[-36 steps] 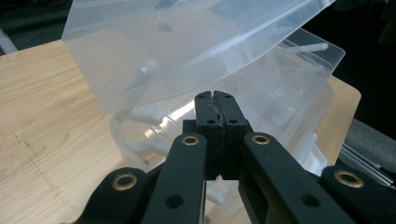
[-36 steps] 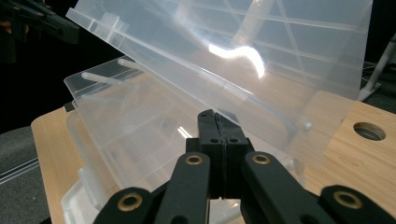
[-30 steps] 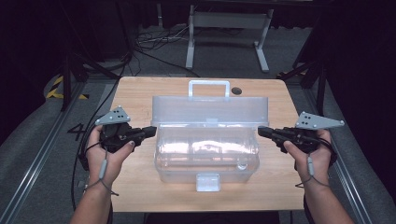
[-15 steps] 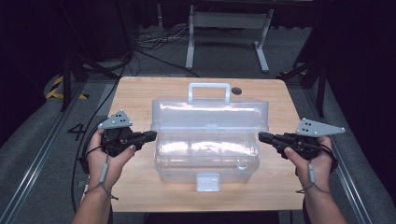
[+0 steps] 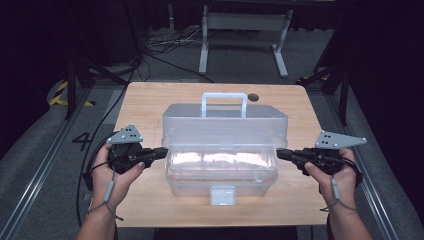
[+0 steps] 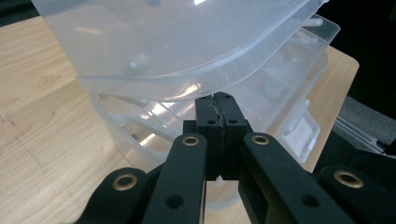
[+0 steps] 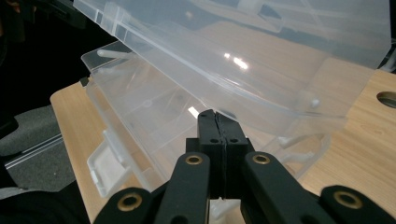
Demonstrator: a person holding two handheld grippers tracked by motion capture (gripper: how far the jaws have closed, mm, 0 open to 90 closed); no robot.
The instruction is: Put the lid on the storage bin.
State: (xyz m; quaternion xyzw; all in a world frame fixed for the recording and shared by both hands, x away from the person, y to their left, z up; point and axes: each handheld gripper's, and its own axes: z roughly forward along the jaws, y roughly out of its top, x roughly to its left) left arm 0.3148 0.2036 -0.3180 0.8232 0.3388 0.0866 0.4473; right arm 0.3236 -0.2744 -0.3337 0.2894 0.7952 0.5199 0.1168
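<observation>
With jaws clenched empty, left gripper (image 5: 161, 151) and right gripper (image 5: 281, 153) prop the toolbox lid (image 5: 225, 125); next, raise both tips evenly.

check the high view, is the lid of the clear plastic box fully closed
No, the lid is raised at the front, leaving a gap above the box base, with the left gripper and right gripper at its two ends.
</observation>
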